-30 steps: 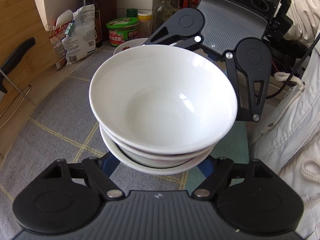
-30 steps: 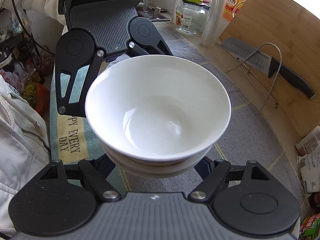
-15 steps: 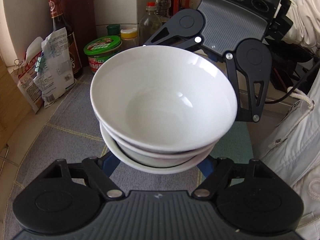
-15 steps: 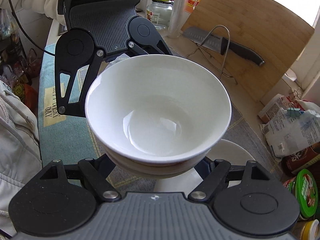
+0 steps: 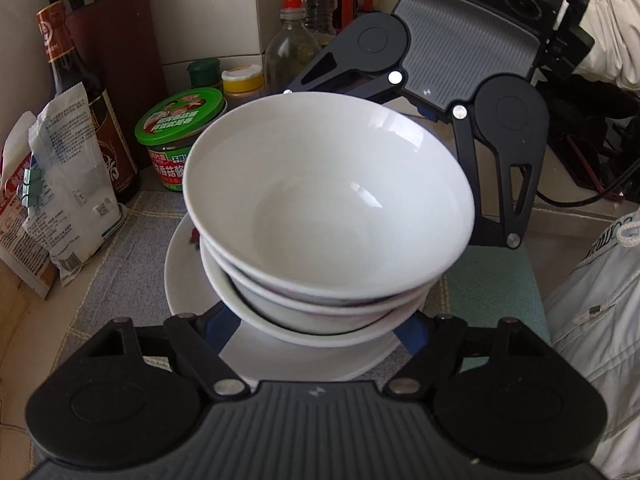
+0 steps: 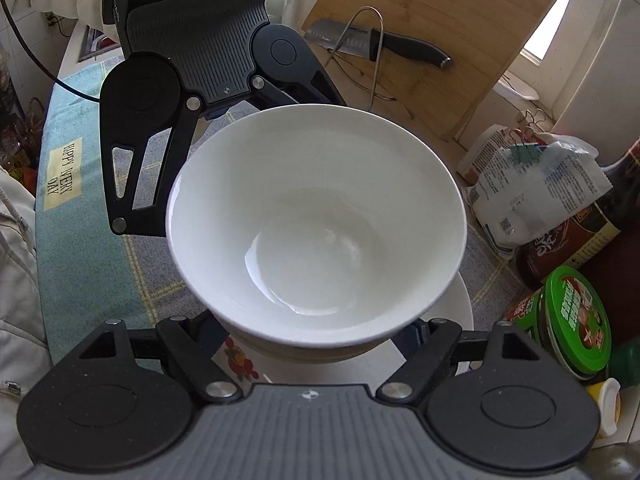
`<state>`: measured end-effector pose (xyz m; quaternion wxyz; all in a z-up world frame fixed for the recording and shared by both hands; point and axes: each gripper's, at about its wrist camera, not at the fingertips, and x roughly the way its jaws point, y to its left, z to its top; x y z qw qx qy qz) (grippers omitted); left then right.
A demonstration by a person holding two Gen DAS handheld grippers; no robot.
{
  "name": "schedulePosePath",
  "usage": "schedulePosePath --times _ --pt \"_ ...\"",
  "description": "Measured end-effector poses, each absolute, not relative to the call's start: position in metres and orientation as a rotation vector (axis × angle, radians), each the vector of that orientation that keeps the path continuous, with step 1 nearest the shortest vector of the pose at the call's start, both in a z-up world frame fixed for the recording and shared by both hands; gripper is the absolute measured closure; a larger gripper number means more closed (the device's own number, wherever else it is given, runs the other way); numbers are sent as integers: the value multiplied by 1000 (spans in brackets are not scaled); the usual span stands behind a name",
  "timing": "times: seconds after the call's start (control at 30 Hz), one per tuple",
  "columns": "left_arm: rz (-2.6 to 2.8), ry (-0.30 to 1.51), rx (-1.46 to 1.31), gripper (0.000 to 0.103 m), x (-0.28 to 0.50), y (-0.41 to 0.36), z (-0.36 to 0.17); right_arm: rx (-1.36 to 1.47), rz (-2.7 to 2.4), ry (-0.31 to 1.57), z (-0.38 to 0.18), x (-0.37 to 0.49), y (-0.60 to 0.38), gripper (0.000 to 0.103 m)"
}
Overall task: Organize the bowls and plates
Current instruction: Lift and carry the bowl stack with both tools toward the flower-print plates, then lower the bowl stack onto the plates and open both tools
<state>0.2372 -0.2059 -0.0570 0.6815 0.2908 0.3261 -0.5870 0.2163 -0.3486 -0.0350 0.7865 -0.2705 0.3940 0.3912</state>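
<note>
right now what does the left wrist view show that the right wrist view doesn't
Only the left wrist view shows the knife block, clear bottles and the right gripper behind the bowls.
Only the right wrist view shows the cutting board, knife, wire rack and the left gripper.
Both show the bowl stack held from both sides over a plate, the green-lidded jar, soy bottle and clipped bags.
</note>
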Motion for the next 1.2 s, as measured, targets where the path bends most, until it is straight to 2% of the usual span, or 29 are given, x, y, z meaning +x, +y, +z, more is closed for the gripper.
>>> schedulePosePath --times 1.0,1.07,1.13,1.2 --pt "-1326 803 581 22 270 -223 -82 -559 810 900 -50 237 -370 17" --pt "-1320 794 587 22 268 -223 -82 -555 805 898 -52 236 -369 16" --pt "-1309 766 603 16 265 -223 -81 -544 802 892 -51 236 -369 5" --pt "-1302 741 608 13 262 -221 -78 -537 797 882 -50 236 -368 2"
